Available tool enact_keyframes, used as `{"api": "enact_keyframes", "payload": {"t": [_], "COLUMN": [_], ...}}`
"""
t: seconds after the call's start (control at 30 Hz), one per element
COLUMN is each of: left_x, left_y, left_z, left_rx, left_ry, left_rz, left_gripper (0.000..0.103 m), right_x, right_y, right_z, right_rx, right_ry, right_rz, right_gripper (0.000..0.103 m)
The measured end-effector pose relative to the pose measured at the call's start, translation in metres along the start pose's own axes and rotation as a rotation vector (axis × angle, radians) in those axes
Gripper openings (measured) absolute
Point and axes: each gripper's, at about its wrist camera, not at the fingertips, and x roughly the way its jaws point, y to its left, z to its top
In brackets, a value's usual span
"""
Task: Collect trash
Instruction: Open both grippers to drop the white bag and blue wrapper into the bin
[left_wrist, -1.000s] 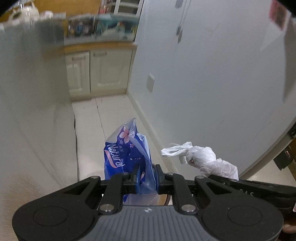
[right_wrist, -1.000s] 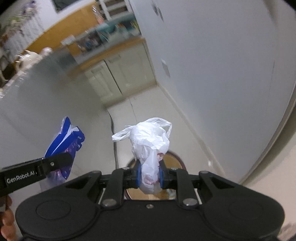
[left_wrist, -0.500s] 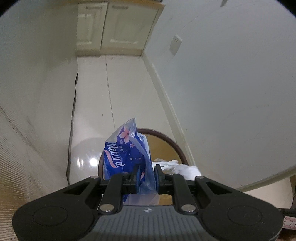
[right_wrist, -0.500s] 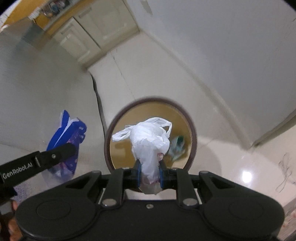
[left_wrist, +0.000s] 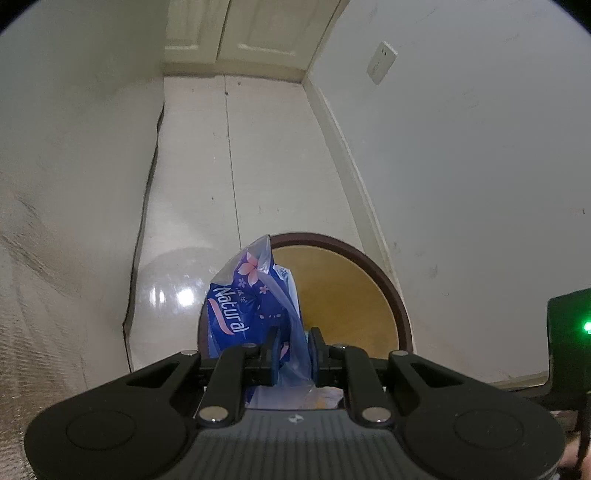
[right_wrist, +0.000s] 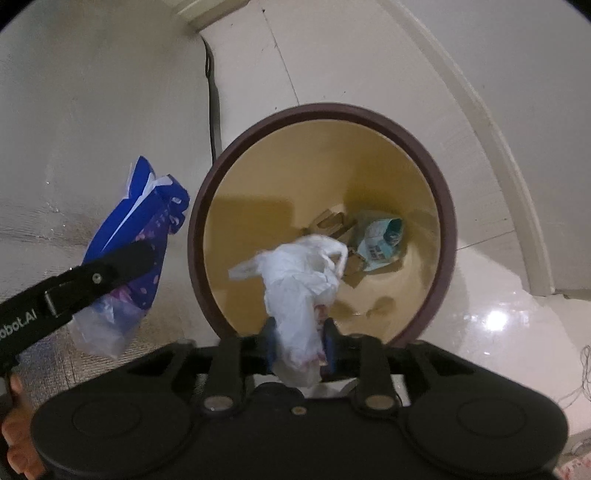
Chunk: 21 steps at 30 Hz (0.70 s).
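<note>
A round bin (right_wrist: 445, 206) with a dark brown rim and yellow inside stands on the floor; it also shows in the left wrist view (left_wrist: 391, 288). My right gripper (right_wrist: 300, 347) is shut on a knotted white plastic bag (right_wrist: 299, 280) and holds it over the bin's mouth. My left gripper (left_wrist: 294, 350) is shut on a blue "Natural" plastic wrapper (left_wrist: 243, 295), held above the bin's left rim. The wrapper also shows in the right wrist view (right_wrist: 147, 221), left of the bin.
Cardboard pieces (right_wrist: 332, 221) and a teal-and-white packet (right_wrist: 382, 238) lie in the bin's bottom. A white wall with a skirting board (left_wrist: 354, 173) runs on the right. A pale cabinet side (left_wrist: 74, 184) stands on the left. A dark cable (right_wrist: 213, 110) hangs there.
Both grippers tilted down and moved closer over the bin, which now fills the right wrist view. Both bags stay gripped.
</note>
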Motion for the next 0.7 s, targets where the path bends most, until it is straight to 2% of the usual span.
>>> {"api": "enact_keyframes", "payload": {"t": [0.07, 0.23, 0.37, 0.4, 0.47, 0.7], "left_x": [0.004, 0.026, 0.034, 0.033, 0.035, 0.037], "left_y": [-0.001, 0.005, 0.005, 0.004, 0.004, 0.004], "left_z": [0.000, 0.001, 0.001, 0.001, 0.002, 0.001], "left_rx": [-0.014, -0.061, -0.068, -0.063, -0.054, -0.004], "left_ry": [0.023, 0.099, 0.115, 0.112, 0.109, 0.135], "left_rz": [-0.018, -0.060, -0.074, -0.071, -0.065, 0.021], "left_gripper": [0.017, 0.017, 0.018, 0.020, 0.034, 0.043], "right_x": [0.003, -0.001, -0.009, -0.010, -0.011, -0.008], "right_y": [0.001, -0.010, -0.007, -0.005, 0.000, -0.008], "right_z": [0.001, 0.005, 0.004, 0.004, 0.004, 0.006], "right_rx": [-0.020, -0.017, -0.034, -0.043, -0.053, -0.067], "right_ry": [0.008, -0.004, -0.022, -0.026, -0.031, -0.041], "right_rz": [-0.043, -0.130, -0.154, -0.154, -0.154, -0.162], "right_gripper": [0.053, 0.053, 0.053, 0.053, 0.053, 0.052]}}
